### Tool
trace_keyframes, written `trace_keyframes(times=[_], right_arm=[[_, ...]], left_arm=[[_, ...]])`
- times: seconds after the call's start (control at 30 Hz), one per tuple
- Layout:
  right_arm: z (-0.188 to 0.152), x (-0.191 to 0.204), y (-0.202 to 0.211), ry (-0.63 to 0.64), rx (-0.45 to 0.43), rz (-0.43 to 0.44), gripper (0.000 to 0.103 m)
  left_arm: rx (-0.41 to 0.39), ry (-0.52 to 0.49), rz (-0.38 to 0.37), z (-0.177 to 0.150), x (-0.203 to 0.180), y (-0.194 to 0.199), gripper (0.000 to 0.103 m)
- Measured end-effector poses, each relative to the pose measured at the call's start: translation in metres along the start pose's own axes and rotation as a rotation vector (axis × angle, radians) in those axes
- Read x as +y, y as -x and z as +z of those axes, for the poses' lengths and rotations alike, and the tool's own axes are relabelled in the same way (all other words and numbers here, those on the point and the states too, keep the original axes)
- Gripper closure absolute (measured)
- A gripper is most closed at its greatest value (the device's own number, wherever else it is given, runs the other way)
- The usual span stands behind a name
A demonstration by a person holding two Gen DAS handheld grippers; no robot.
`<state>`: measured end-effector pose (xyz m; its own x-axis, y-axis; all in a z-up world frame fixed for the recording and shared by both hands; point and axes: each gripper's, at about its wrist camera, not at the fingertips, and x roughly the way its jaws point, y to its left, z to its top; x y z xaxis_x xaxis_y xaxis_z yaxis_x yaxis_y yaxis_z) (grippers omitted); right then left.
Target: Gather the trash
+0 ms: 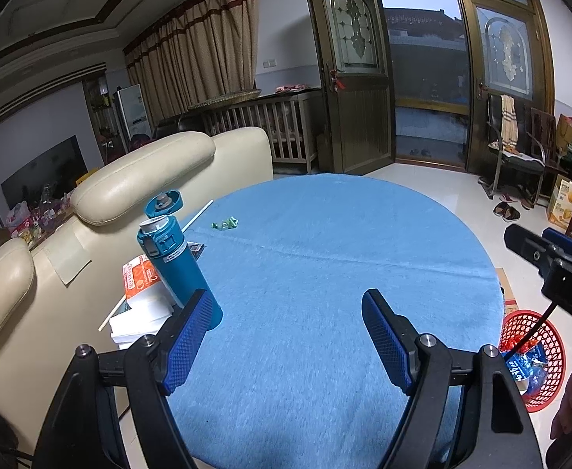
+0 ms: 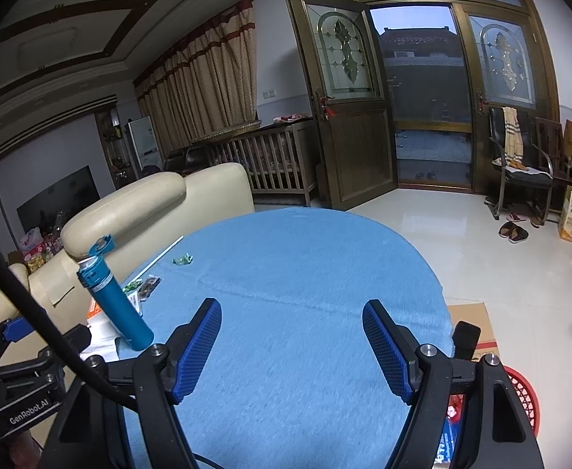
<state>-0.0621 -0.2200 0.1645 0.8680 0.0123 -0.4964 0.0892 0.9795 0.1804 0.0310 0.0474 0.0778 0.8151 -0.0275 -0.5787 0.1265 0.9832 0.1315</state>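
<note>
A round table under a blue cloth point(image 1: 325, 258) filled the middle of both views, its centre bare. A cream sofa point(image 1: 137, 179) stood behind it at the left. At the lower right of the frame a red basket point(image 1: 547, 351) sat on the floor beside the table, already holding wrappers. A teal bottle point(image 1: 180, 269) stood at the table's left edge, lid flipped open, among boxes and papers. The trash left in sight was a small green wrapper point(image 1: 225, 223), lying on the cloth in the upper-left part of the frame, well apart from both grippers. The left gripper point(image 1: 286, 336) and right gripper point(image 2: 291, 342) hung over the near edge, fingers wide, holding nothing. This looked like the reach between pickups; next, one gripper would need to travel out to the wrapper and pinch it flat against the cloth.
</note>
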Motion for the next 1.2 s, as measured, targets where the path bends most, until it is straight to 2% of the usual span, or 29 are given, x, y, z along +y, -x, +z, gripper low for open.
trace_keyframes(times=[0.47,0.7,1.07,1.13,1.2], right_arm=[[0.012,0.001,-0.031,0.011,-0.008,-0.059,0.025],[-0.004,0.006,-0.044,0.03,0.044,-0.082,0.025],[-0.016,0.013,-0.043,0.056,0.063,-0.091,0.025],[-0.016,0.016,-0.046,0.064,0.067,-0.089,0.025],[-0.016,0.018,-0.051,0.066,0.073,-0.086,0.025]], left_arm=[[0.025,0.003,-0.032,0.015,-0.003,-0.028,0.024],[0.046,0.012,-0.048,0.006,-0.003,-0.037,0.024],[0.058,0.028,-0.06,-0.01,0.004,-0.041,0.024],[0.06,0.03,-0.061,-0.013,0.007,-0.05,0.024],[0.096,0.04,-0.055,-0.019,0.012,-0.067,0.024]])
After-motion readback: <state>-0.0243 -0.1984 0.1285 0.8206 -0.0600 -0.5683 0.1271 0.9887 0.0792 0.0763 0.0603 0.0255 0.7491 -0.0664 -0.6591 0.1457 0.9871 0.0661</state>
